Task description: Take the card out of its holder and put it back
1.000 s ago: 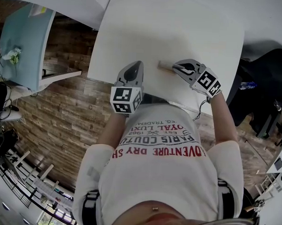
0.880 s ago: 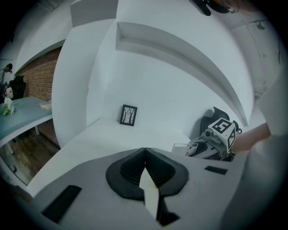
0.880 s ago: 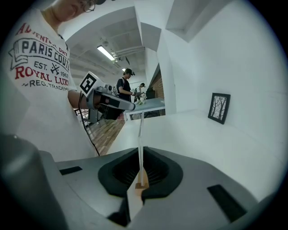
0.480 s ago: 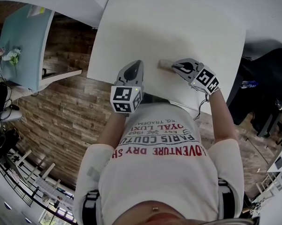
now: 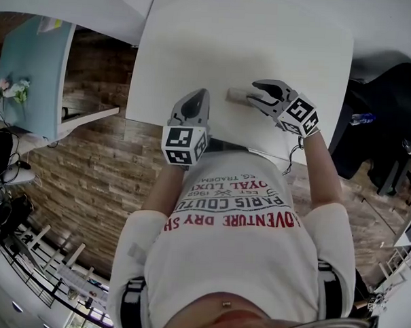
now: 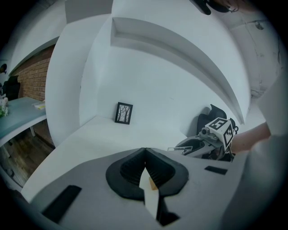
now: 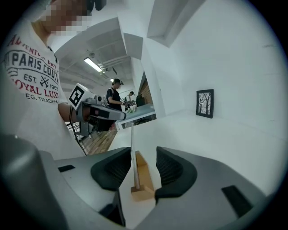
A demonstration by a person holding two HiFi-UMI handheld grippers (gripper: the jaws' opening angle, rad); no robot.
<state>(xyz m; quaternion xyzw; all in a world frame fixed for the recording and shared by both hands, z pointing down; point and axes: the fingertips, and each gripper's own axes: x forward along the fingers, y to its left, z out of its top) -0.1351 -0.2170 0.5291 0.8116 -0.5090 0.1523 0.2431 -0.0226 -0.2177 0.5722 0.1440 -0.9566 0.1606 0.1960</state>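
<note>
Wooden holder (image 7: pixel 143 184) with the card (image 7: pixel 132 148) upright in its slot sits on the table (image 5: pixel 231 39), right of centre in the head view, between the jaws of the right hand-held gripper (image 7: pixel 143 153). Those jaws, shut half a second ago, are opening and touch neither, so the card looks returned and released. The left hand-held gripper (image 6: pixel 145 150), lower centre, is closed and seemingly empty; a pale sliver behind its tips is unclear. From above the card cannot be made out.
</note>
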